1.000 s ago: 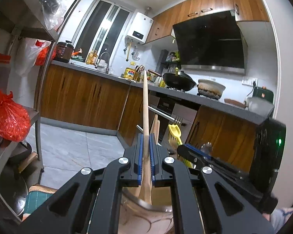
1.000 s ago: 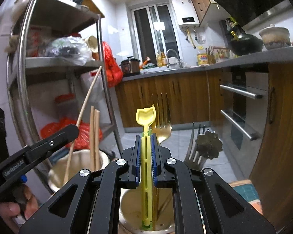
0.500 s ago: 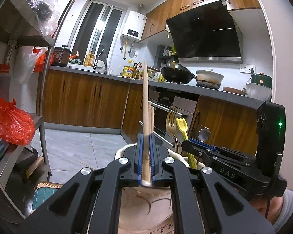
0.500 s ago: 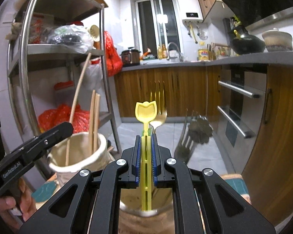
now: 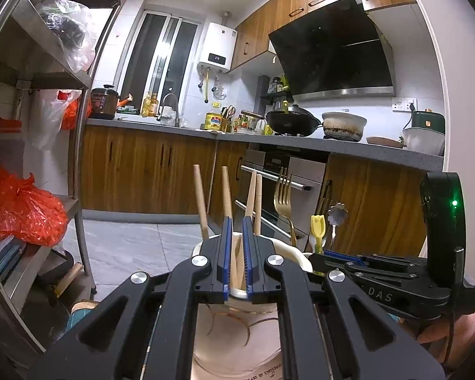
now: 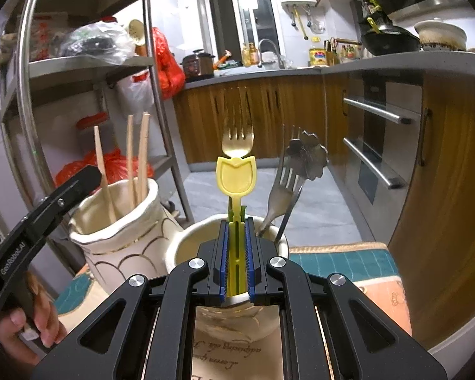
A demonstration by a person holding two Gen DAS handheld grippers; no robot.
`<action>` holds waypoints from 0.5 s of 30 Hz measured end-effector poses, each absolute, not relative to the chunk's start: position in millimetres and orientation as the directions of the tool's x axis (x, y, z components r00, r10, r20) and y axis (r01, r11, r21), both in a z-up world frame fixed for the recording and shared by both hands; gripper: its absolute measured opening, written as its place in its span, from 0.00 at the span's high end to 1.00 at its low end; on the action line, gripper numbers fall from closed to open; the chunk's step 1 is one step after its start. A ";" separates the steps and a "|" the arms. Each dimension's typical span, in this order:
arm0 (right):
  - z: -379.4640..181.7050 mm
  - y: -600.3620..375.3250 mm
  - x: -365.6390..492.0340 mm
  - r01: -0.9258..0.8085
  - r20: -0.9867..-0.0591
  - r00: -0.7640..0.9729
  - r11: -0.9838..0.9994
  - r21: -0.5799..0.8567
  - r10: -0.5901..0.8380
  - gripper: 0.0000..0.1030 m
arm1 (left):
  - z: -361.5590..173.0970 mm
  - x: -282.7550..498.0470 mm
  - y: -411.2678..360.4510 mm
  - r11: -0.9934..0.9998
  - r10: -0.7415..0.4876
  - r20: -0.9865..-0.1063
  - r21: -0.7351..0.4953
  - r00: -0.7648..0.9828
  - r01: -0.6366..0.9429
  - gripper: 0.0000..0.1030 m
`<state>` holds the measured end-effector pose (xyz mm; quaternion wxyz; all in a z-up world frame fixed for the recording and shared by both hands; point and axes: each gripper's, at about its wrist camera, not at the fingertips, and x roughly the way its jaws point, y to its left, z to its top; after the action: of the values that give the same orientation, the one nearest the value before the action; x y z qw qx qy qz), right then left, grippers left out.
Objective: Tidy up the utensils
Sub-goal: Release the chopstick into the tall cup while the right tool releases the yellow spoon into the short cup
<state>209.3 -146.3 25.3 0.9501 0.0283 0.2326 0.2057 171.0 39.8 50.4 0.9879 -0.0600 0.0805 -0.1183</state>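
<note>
Several wooden chopsticks (image 5: 199, 199) stand in a cream vase (image 5: 288, 250) with gold lines. My left gripper (image 5: 236, 224) hovers at the vase's rim. Its blue pads stand a narrow slit apart around one loose chopstick (image 5: 251, 196) that leans in the vase. My right gripper (image 6: 236, 221) is shut on the handle of a yellow tulip-shaped spoon (image 6: 236, 174), which stands in a cream cup (image 6: 180, 253). A gold fork (image 6: 237, 139), a silver fork (image 6: 281, 186) and a flower-headed spoon (image 6: 307, 155) stand in that cup too. In the right wrist view, the vase (image 6: 123, 237) is just left of the cup, with the left gripper (image 6: 79, 183) at its rim.
A steel shelf rack (image 5: 79, 171) with a red plastic bag (image 5: 22, 212) stands at the left. Wooden cabinets and a built-in oven (image 5: 288, 171) run along the back and right. Vase and cup rest on a teal and orange mat (image 6: 332, 259). A person's hand (image 6: 31, 323) holds the left gripper.
The tall chopstick in the left gripper has slid down into the vase, level with the others, and the pads have parted slightly. The right gripper still holds the yellow spoon and has tipped downward.
</note>
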 end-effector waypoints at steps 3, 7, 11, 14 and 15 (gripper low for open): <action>24.9 -145.5 211.5 -0.373 -0.439 0.806 0.917 0.146 0.397 0.90 | 50.8 171.6 40.6 0.966 -0.238 -0.143 -0.139 0.961 0.219 0.92; 25.8 -146.4 211.1 -0.361 -0.433 0.815 0.922 0.139 0.384 0.85 | 51.1 169.3 38.5 0.968 -0.233 -0.136 -0.124 0.963 0.216 0.91; 27.7 -149.0 208.9 -0.352 -0.426 0.823 0.926 0.137 0.376 0.85 | 52.3 165.0 35.4 0.970 -0.232 -0.125 -0.103 0.965 0.220 0.82; 30.7 -151.9 204.9 -0.351 -0.425 0.823 0.926 0.142 0.377 0.85 | 57.2 159.1 32.7 0.969 -0.237 -0.126 -0.096 0.963 0.226 0.82; 32.5 -153.0 202.3 -0.351 -0.425 0.823 0.926 0.141 0.377 0.85 | 59.3 155.8 31.8 0.970 -0.235 -0.123 -0.091 0.964 0.225 0.82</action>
<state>202.3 -153.0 32.5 0.9544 0.0283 0.2281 0.1906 155.8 31.8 59.3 0.9903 -0.0380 0.0667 -0.1160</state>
